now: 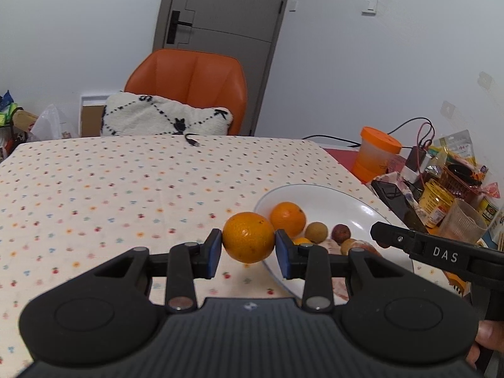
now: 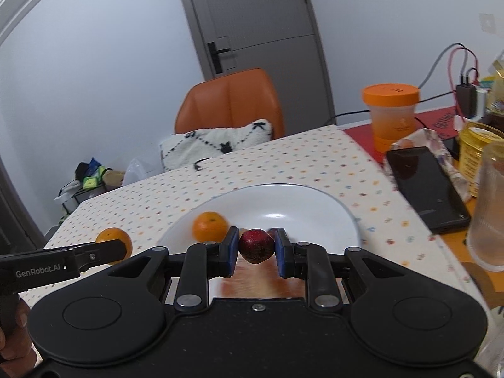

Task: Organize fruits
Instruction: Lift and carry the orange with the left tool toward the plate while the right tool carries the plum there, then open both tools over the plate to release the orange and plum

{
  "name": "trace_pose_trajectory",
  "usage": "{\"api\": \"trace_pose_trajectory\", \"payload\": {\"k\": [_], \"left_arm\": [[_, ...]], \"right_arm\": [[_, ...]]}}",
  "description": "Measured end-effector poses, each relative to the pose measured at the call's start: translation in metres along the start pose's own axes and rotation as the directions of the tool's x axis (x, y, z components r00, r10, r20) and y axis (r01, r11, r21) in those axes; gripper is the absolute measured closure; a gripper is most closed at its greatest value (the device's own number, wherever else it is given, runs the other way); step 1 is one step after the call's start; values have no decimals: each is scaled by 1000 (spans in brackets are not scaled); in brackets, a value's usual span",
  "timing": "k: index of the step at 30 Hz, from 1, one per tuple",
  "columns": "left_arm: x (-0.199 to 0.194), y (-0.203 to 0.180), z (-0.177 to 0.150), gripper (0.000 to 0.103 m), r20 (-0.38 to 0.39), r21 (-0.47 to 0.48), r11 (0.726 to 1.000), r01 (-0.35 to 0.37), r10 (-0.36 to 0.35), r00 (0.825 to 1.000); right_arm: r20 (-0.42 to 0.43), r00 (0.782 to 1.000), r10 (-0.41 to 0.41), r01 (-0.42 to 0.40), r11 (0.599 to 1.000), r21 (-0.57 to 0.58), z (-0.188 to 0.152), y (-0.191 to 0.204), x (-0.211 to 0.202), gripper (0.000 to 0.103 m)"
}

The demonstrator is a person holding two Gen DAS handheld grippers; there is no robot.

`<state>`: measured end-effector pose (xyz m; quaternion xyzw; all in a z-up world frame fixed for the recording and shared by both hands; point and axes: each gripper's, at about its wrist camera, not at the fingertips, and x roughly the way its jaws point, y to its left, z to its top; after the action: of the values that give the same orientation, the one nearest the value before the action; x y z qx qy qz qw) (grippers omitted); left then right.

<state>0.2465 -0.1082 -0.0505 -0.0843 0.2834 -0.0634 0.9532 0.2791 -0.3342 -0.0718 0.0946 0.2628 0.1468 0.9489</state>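
Note:
In the left wrist view my left gripper (image 1: 249,247) is shut on a large orange (image 1: 249,233), held just above the dotted tablecloth at the left rim of a white plate (image 1: 318,193). On the plate lie another orange (image 1: 288,219), a brown round fruit (image 1: 316,232), a dark red fruit (image 1: 340,234) and several more, partly hidden. My right gripper (image 2: 255,253) is shut on a dark red round fruit (image 2: 256,245) above the near part of the plate (image 2: 283,198). Its black finger (image 1: 382,233) reaches over the plate from the right.
An orange-lidded cup (image 2: 390,110), a black phone (image 2: 425,186), a ribbed glass (image 2: 488,208) and a yellow tub (image 2: 475,148) crowd the table's right side. An orange chair (image 1: 189,78) with a white pillow (image 1: 163,116) stands behind the table. A cable end (image 1: 192,140) lies at the far edge.

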Motion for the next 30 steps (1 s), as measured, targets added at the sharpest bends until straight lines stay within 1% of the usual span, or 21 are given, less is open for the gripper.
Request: {"api": "trace_pose_trajectory", "payload": {"k": [6, 12, 18, 19, 20, 22, 25, 26, 30], "left_arm": [[12, -12, -2, 68, -18, 9, 1000, 17, -16, 1000], [22, -19, -5, 68, -52, 17, 999, 36, -35, 998], [16, -17, -1, 64, -33, 16, 999, 35, -34, 999], [16, -16, 0, 63, -32, 11, 999, 30, -30, 999], [15, -14, 0, 62, -30, 5, 1000, 26, -26, 999], [12, -10, 1, 57, -26, -3, 1000, 18, -18, 999], [9, -5, 2, 52, -26, -12, 1000, 2, -2, 1000], [8, -3, 2, 51, -27, -17, 1000, 0, 0, 1000], [1, 2, 2, 42, -17, -26, 1000, -13, 12, 1000]], "right_arm": [[-5, 1000, -24, 24, 999, 22, -2, -17, 3, 80], [-12, 999, -29, 30, 999, 32, -4, -21, 9, 80], [-5, 999, -51, 51, 999, 18, -2, -17, 12, 79], [-2, 998, -56, 56, 998, 18, -1, -16, 12, 78], [1, 998, -62, 62, 998, 18, -1, -15, 12, 73], [5, 997, -72, 72, 997, 12, -1, -13, 11, 72], [-1, 998, -66, 66, 998, 9, -2, -10, 10, 71], [-1, 998, -67, 67, 998, 6, -2, -9, 9, 70], [1, 998, -61, 61, 998, 0, -2, -2, 5, 66]]}}
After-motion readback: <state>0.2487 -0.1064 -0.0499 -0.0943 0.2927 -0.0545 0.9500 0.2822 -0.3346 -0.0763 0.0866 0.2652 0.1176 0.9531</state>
